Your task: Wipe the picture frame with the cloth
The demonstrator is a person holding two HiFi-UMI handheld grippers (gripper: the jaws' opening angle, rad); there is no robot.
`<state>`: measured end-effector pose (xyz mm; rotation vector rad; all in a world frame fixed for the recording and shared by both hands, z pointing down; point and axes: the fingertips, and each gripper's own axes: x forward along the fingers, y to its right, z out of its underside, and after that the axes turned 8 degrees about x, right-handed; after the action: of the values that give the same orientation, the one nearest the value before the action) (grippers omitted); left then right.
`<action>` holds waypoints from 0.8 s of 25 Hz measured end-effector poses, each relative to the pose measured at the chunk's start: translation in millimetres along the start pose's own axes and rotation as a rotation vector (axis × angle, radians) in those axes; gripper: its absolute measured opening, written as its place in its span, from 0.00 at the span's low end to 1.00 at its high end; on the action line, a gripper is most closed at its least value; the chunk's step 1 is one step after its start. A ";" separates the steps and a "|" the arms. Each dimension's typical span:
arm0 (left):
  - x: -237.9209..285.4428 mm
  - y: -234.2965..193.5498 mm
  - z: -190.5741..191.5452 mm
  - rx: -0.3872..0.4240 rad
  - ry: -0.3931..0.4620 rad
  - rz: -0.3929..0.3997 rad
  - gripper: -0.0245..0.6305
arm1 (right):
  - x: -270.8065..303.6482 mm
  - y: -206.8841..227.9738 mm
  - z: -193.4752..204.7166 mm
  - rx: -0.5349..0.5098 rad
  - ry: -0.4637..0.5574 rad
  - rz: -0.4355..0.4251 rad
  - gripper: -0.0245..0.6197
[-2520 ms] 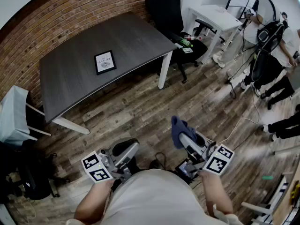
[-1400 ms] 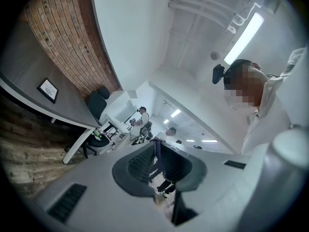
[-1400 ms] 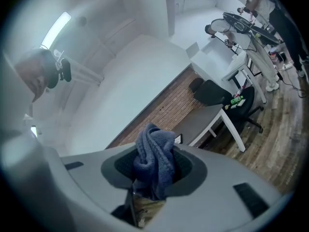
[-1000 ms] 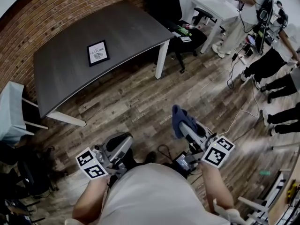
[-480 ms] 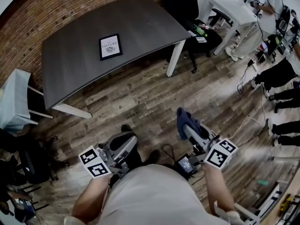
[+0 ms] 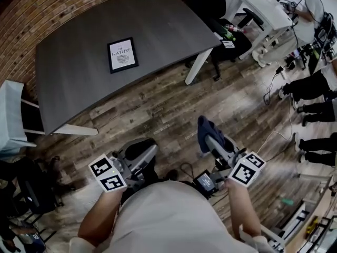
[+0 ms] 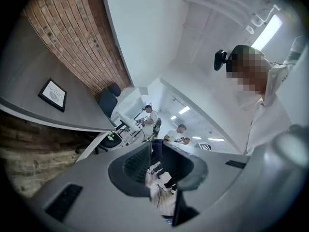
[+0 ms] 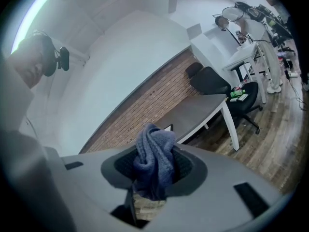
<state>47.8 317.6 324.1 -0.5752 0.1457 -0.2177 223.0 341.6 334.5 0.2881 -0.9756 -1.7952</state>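
Observation:
The black picture frame with a white print lies flat on the dark grey table, well ahead of both grippers. It also shows far off in the left gripper view. My right gripper is shut on a bunched blue cloth, which sticks up between its pads. My left gripper hangs above the wooden floor. Its jaws are opening, with a narrow gap and nothing between them. Both grippers are held close to the person's body, short of the table.
A black office chair stands at the table's far right corner, with a white desk behind it. People and floor cables are at the right. A pale chair stands at the table's left end.
The table and picture frame have come closer and shifted in the head view as the person walks forward. Both grippers keep their place by the body, the cloth still in the right one.

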 end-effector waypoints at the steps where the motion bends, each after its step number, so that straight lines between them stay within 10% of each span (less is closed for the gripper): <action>1: 2.3 -10.7 -7.3 0.002 -0.005 0.004 0.16 | 11.5 -1.3 -5.9 -0.003 0.001 0.006 0.25; 20: -32.6 -201.0 -101.3 0.101 -0.067 -0.144 0.25 | 247.2 -34.6 -83.5 -0.138 -0.085 -0.018 0.25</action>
<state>-36.4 108.4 353.6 -0.4924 0.0282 -0.3433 139.7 92.8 314.4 0.1363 -0.9052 -1.8941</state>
